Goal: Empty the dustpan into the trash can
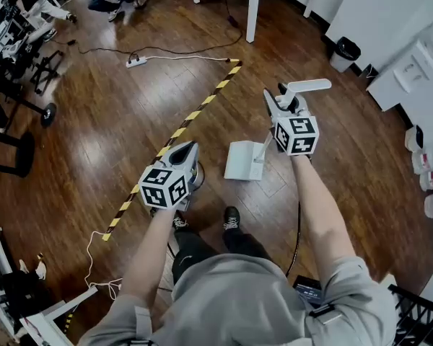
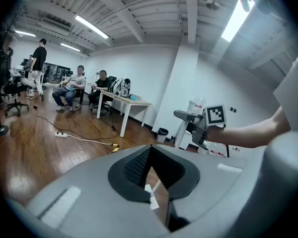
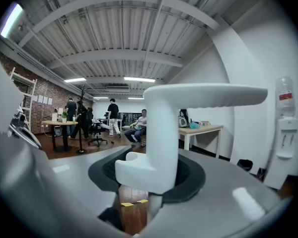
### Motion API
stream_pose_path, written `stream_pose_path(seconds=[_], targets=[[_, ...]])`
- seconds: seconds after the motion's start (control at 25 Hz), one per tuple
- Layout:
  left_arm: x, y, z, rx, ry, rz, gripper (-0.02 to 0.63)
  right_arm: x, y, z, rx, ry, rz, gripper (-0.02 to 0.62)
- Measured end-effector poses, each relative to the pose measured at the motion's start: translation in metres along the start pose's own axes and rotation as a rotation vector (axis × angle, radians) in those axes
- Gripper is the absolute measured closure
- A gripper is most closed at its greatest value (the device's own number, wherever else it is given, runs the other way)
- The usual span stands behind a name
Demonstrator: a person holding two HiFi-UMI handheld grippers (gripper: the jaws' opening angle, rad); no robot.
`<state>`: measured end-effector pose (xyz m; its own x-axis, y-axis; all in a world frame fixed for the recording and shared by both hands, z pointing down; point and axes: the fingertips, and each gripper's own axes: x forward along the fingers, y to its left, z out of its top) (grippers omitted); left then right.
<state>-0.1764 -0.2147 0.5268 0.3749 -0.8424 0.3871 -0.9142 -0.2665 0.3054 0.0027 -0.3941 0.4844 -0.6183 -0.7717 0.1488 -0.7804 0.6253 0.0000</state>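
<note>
R hand-held gripper [image 1: 287, 99] grips dustpan [image 1: 242, 161], handle [image 1: 262, 150] upright.

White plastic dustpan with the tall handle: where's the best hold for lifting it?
On the white plastic dustpan, take the upright stem just under its bent top grip, jaws coming level across it. The stem is slim and vertical, the bend should stop slipping; the right gripper is shut there.

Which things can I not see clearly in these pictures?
- Dustpan contents: head view, too small; right gripper view shows only its handle.
- Trash can inside: head view, too far and small.
- White bits between jaws of left gripper: left gripper view, too small to name.
</note>
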Motion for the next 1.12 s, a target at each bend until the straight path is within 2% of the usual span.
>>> stream_pose_path(seconds=[0.28,0.44,0.64,0.92,1.12], targets=[[0.038,-0.001,-0.022,-0.018,0.030,-0.005,0.601,0.004,-0.023,-0.064,0.018,0.033,-0.042,0.420],[0.047,-0.006,-0.038,-0.037,0.069,-0.018,0.601,-0.004,-0.014,-0.111,0.017,0.120,-0.047,0.422],[0.053,-0.011,-0.035,-0.022,0.071,-0.035,0.601,-0.020,-0.016,-0.155,0.029,0.209,-0.080,0.423],[0.055,-0.020,-0.039,-0.016,0.091,-0.050,0.601,-0.043,-0.032,-0.173,0.080,0.264,-0.125,0.422],[0.054,-0.027,-0.042,-0.009,0.107,-0.064,0.601,-0.064,-0.043,-0.180,0.141,0.252,-0.196,0.423]])
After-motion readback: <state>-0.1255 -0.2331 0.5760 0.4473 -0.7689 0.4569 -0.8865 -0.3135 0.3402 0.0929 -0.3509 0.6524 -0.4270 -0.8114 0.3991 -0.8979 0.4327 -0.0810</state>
